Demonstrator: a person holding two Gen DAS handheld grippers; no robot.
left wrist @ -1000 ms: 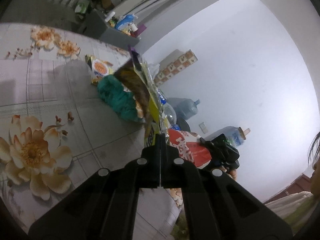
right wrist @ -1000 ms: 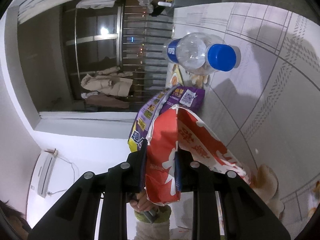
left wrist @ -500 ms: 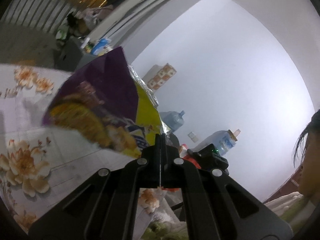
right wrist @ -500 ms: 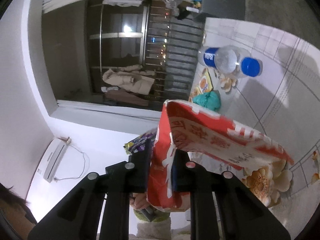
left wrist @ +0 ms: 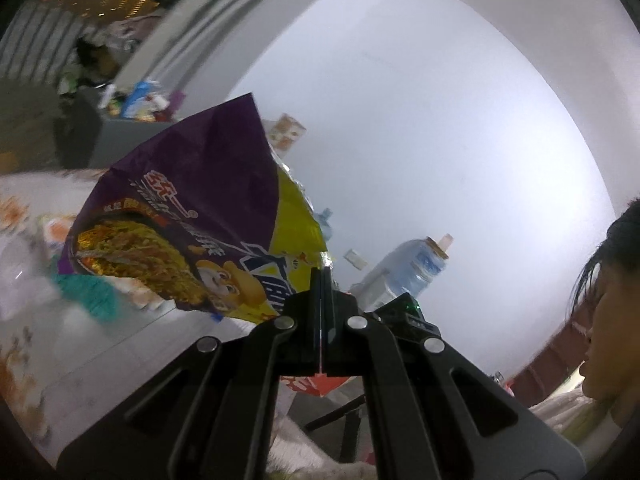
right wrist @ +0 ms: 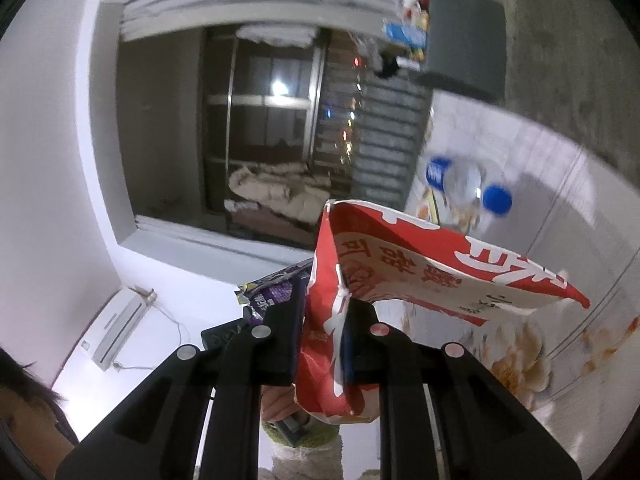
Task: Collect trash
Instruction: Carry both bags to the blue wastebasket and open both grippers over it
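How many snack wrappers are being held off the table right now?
2. A purple and yellow noodle-snack bag is clamped in the left tongs, and a red and white snack bag in the right tongs. Others may lie blurred on the table.

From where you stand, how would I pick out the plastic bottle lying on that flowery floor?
Find the pale floral-tiled floor in the right wrist view, beyond the red and white wrapper. The clear bottle lies on its side there; only it has a bright blue cap and blue label.

A lived-in home: floral floor tiles (right wrist: pixel 516 364), wall air conditioner (right wrist: pixel 114 330), water jugs (left wrist: pixel 416 270), laundry hanging behind barred window (right wrist: pixel 272 120).
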